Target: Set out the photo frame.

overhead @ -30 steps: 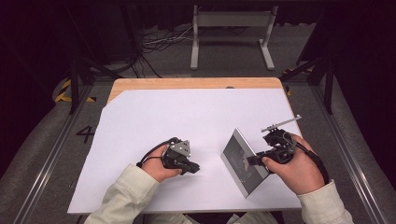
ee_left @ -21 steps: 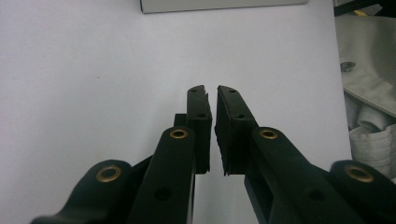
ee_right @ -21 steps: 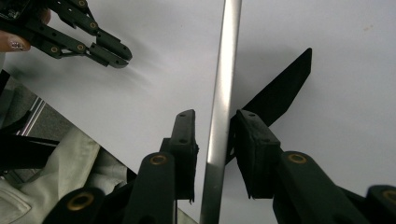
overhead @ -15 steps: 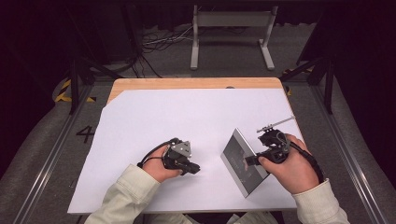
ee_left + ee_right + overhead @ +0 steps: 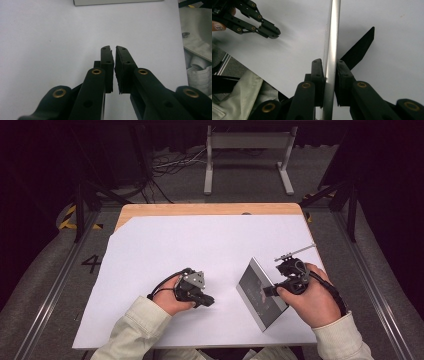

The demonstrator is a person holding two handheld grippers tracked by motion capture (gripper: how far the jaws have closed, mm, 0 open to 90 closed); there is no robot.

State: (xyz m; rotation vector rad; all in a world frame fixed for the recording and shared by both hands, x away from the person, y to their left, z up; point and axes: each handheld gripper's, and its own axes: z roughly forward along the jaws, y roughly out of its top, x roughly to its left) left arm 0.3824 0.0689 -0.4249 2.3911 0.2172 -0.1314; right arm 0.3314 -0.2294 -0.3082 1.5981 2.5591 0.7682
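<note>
Flat silver-edged dark tablet (image 5: 261, 295) stands tilted on the white table (image 5: 200, 250), its thin edge between the right gripper (image 5: 329, 65) fingers, just closing onto it; left gripper (image 5: 113, 48) clenched, apart.

The white worktop (image 5: 200, 245) lies open across its far half, while near the front a tilted silver tablet (image 5: 260, 295) stands between the two tongs.
</note>
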